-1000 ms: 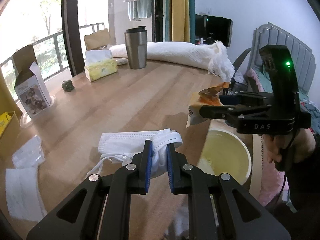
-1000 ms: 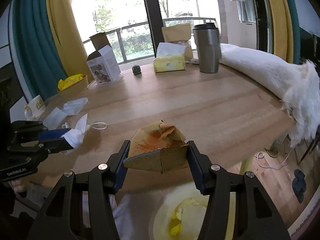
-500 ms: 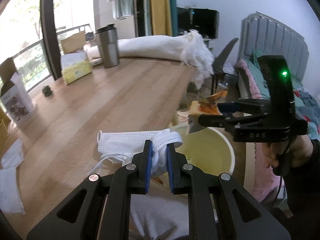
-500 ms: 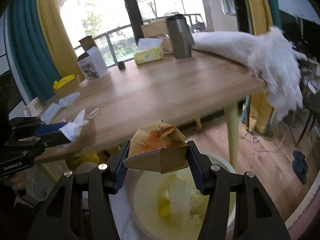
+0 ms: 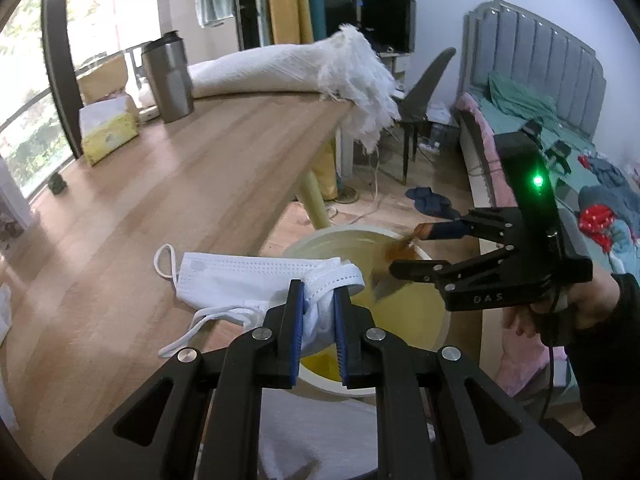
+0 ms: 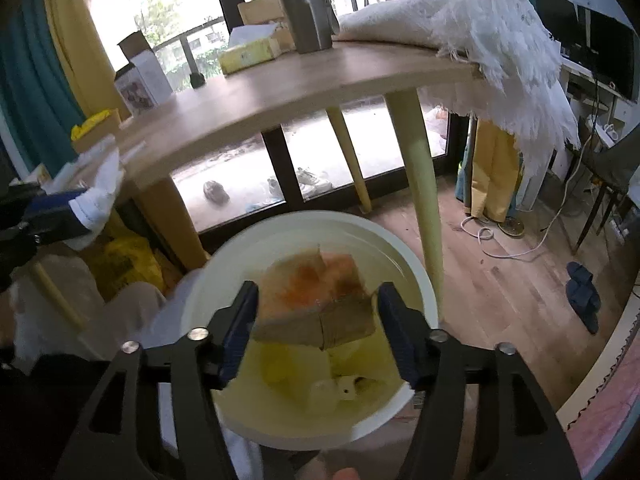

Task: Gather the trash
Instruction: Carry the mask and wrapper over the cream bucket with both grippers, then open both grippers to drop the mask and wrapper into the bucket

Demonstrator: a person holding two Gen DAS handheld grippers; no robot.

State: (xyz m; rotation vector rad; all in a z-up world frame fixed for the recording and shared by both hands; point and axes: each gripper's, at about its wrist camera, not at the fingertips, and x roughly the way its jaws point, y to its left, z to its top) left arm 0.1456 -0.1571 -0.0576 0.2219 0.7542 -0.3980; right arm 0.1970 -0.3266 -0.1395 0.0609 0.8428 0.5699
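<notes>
The left gripper (image 5: 318, 316) still has its fingers closed on the mask (image 5: 256, 280), now at the counter (image 5: 180, 200) edge beside the bin (image 6: 408, 276). The right gripper (image 6: 316, 328) has come down over the bin; its fingers are opening, and the greasy wrapper (image 6: 316, 304), blurred between them, looks released

Bright window (image 6: 168, 12) daylight blows out, fisheye bends the edges, falling wrapper (image 6: 316, 300) blurs.

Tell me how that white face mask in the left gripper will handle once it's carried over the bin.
Probably floppy: the face mask bunches between the left gripper's pads. Likely light. Its dangling ear loops might snag.
</notes>
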